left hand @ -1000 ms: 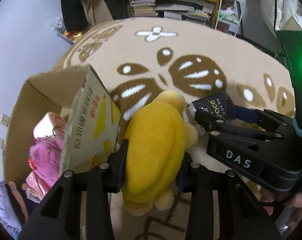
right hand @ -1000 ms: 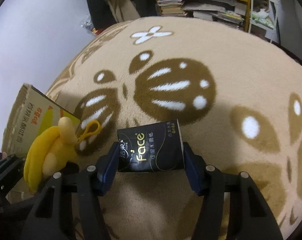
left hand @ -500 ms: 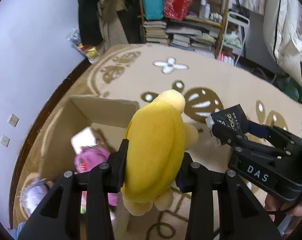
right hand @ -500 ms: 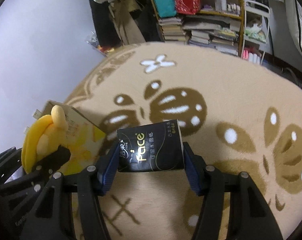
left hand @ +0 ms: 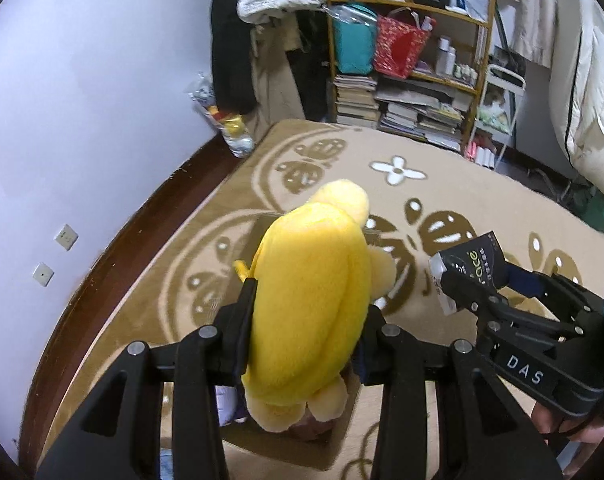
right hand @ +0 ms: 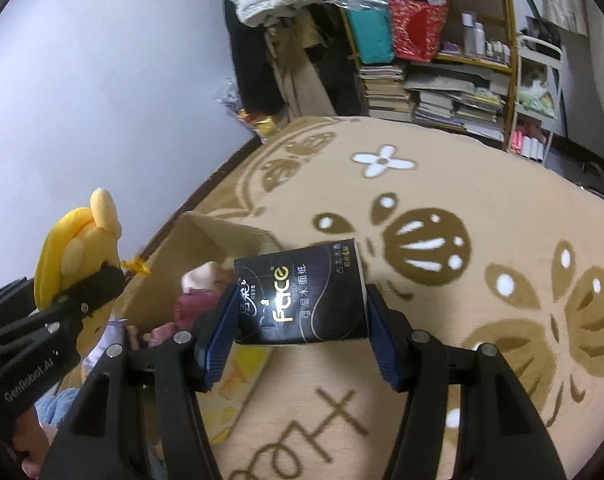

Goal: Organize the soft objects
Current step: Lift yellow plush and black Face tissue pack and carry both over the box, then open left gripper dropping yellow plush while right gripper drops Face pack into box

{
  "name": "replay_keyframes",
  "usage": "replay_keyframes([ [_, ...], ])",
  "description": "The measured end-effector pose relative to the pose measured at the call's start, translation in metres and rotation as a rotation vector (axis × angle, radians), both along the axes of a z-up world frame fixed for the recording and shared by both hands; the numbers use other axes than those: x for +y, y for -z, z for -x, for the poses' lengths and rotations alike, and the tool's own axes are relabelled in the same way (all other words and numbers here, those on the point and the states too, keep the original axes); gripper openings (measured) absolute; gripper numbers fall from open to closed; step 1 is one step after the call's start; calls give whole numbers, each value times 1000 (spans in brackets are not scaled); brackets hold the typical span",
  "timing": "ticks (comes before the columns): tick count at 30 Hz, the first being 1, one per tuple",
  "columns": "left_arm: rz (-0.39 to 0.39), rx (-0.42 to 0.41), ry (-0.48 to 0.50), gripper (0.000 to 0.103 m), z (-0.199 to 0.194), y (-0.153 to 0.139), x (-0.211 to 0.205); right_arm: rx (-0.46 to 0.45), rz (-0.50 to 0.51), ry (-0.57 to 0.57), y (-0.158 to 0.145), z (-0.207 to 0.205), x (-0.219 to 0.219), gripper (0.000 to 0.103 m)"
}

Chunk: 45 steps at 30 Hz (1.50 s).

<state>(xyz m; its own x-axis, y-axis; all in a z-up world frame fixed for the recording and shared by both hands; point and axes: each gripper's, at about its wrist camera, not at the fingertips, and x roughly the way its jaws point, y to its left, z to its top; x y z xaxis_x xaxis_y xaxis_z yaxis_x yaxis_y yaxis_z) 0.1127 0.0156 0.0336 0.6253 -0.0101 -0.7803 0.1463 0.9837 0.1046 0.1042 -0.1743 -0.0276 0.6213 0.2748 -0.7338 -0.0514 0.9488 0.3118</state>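
Note:
My left gripper [left hand: 306, 316] is shut on a yellow plush toy [left hand: 310, 304], held high above the carpet. The same yellow plush toy [right hand: 76, 256] shows at the left of the right wrist view, in the left gripper [right hand: 90, 292]. My right gripper [right hand: 300, 320] is shut on a dark tissue pack [right hand: 302, 296] printed "Face"; that tissue pack [left hand: 468, 268] and the right gripper [left hand: 478, 284] appear at the right of the left wrist view. An open cardboard box [right hand: 206, 236] with pink soft things [right hand: 194, 304] inside lies below, between the two grippers.
A beige carpet [right hand: 442, 184] with brown butterfly shapes covers the floor. A wooden shelf [left hand: 414, 68] with books, bags and bottles stands at the back. The lilac wall [left hand: 82, 100] with sockets is on the left. White bedding [left hand: 590, 112] hangs at the right.
Both grippers have risen well above the carpet with their loads still held. The box has dropped lower in view, and the room's shelf and wall have come into sight.

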Motion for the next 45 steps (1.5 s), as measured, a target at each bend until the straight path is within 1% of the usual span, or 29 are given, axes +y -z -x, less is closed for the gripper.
replay_keyframes([
  [2,9,-2,-9,38,3,-3,13,-12,9,-14,-6,3,13,64],
  [4,2,-3,-19,38,6,-4,25,-20,12,-20,-10,6,24,64],
  [9,-4,5,-26,38,14,2,49,-33,12,-28,-11,10,44,64],
  [12,-5,-4,-20,38,15,7,60,-30,1,-25,-6,11,53,64],
  [15,4,-26,-40,38,15,13,73,-14,22,-28,2,10,63,64],
  [19,19,-18,-33,38,11,24,86,6,39,-44,11,8,77,64],
  [24,35,-15,-3,38,6,38,89,11,56,-52,20,5,89,65],
  [26,56,-20,15,39,3,44,89,10,58,-57,23,4,93,65],
  [29,59,-37,25,39,-1,48,87,9,70,-75,28,4,97,65],
  [32,68,-36,36,39,-8,48,84,11,90,-81,33,3,101,65],
  [35,96,-40,48,39,-13,47,84,11,108,-88,39,3,104,65],
  [39,133,-29,73,39,-18,49,85,-14,134,-107,38,7,109,66],
  [43,125,-34,95,41,-18,49,80,-27,167,-125,37,10,115,67],
  [45,120,-31,94,44,-18,49,78,-27,168,-127,38,11,115,68],
])
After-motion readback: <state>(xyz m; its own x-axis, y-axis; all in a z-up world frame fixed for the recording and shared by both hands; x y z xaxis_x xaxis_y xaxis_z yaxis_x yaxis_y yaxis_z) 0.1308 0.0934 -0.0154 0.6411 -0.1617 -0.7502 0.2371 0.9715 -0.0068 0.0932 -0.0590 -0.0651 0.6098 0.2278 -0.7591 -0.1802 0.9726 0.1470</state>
